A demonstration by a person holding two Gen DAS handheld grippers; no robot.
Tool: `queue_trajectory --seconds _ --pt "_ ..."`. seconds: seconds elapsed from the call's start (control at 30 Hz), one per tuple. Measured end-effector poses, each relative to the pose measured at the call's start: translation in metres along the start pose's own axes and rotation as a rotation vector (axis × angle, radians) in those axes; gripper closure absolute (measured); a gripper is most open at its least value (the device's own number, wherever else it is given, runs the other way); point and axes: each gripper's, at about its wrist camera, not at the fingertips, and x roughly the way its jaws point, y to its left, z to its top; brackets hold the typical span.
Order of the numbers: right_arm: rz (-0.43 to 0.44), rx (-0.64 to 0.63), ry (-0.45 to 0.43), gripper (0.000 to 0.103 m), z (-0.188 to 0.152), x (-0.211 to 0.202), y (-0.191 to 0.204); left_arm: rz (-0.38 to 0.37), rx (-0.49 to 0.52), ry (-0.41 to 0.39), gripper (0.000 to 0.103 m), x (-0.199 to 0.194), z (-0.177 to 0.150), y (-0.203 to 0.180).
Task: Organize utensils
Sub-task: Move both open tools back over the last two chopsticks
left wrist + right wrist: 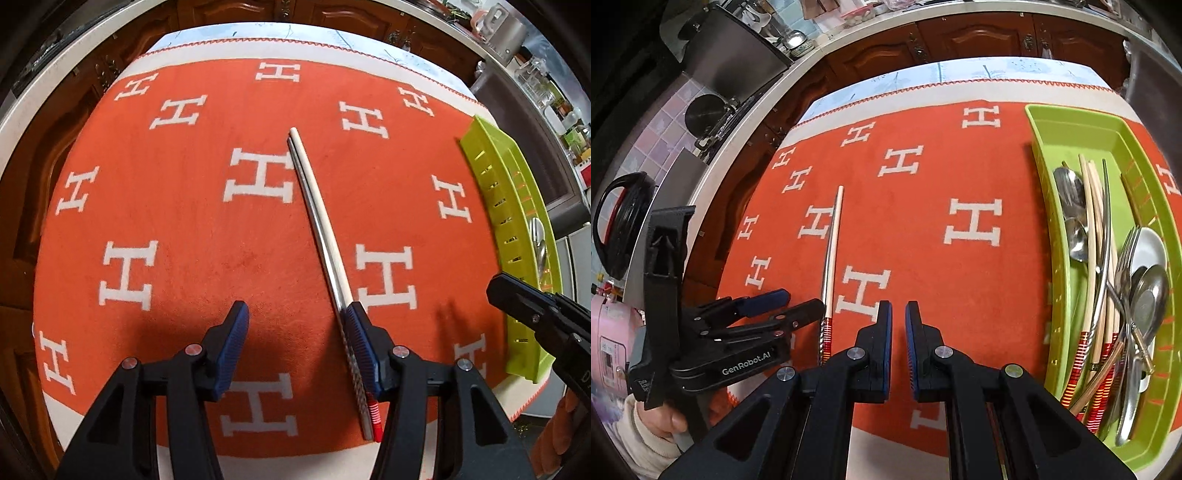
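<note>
While most spoons, forks and chopsticks lie in the green tray point(1039, 155), one chopstick pair point(322, 236) waits on the orange cloth point(184, 221); left gripper point(295, 345) spread beside it, right gripper point(898, 321) nearly closed, empty.

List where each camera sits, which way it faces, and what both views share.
Left wrist: sits on the left gripper, looking forward along its open blue-padded fingers over the orange cloth at the chopsticks; the right gripper shows at the right edge.
Right wrist: sits on the right gripper, fingers nearly together with nothing between them, facing the cloth and the green tray of utensils; the left gripper and the person's hand show at left.
Shared: the chopsticks, cloth, tray and wooden cabinets.
</note>
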Motion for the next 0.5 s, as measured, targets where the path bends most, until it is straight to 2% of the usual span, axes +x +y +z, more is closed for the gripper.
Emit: queue_trajectory --seconds 0.37,0.5 --pt "0.000 -0.021 0.015 0.095 -0.002 0.016 0.004 0.085 0.059 -0.044 0.048 0.000 0.001 -0.018" --pt "0.001 -0.038 0.018 0.095 -0.003 0.019 0.009 0.129 0.085 -0.043 0.052 0.000 -0.007 -0.020"
